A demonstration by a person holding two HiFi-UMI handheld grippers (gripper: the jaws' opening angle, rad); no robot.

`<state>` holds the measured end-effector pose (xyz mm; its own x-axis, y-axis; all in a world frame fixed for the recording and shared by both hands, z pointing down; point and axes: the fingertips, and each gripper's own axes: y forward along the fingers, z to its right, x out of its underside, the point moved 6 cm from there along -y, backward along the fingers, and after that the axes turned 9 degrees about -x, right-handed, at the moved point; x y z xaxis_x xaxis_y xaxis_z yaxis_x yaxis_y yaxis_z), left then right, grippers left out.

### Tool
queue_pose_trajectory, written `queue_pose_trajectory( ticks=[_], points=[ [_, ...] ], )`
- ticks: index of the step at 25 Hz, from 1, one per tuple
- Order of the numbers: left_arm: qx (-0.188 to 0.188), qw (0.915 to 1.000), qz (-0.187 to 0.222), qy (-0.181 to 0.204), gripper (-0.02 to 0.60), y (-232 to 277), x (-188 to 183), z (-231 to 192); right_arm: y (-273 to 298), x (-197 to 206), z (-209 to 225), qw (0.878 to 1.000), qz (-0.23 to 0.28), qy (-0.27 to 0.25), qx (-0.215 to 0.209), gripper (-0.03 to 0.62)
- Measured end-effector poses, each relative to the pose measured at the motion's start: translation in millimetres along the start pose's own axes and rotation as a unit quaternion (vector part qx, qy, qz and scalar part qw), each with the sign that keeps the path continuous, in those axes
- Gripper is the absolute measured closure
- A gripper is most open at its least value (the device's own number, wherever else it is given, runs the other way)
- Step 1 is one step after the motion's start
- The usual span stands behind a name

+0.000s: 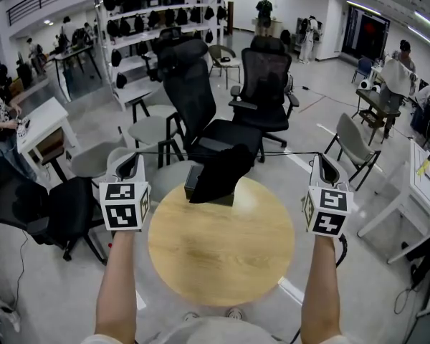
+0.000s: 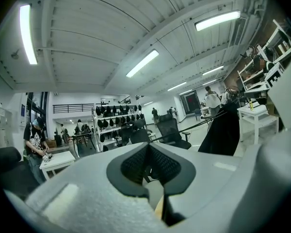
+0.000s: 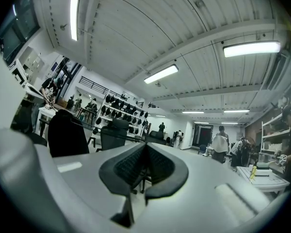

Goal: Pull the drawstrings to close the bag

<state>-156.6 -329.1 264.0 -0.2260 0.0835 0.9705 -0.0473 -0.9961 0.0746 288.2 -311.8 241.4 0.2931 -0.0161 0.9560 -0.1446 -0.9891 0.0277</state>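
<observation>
Drawstrings (image 1: 279, 153) stretch taut, jaws of left gripper (image 1: 131, 162) and right gripper (image 1: 322, 162) clamping them.

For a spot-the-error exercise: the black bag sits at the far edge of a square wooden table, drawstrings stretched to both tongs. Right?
No: the head view shows a round table, not square. The black bag sits at its far edge, drawstrings stretched to the left tongs and right tongs.

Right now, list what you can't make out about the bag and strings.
Bag mouth: head view, too small and dark to tell if cinched.
String ends: gripper views, hidden inside the shut left gripper and right gripper.
Dark block under bag: head view, mostly covered by bag.
</observation>
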Motion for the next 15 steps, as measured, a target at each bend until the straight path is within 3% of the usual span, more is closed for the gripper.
queue_pose_trajectory(
  ticks=[15],
  points=[
    [0.002,1.0,0.0,0.003,0.573,-0.2,-2.2,4.0,-1.9,0.4,4.4,1.0,-0.002,-0.004,0.0,0.589]
  ],
)
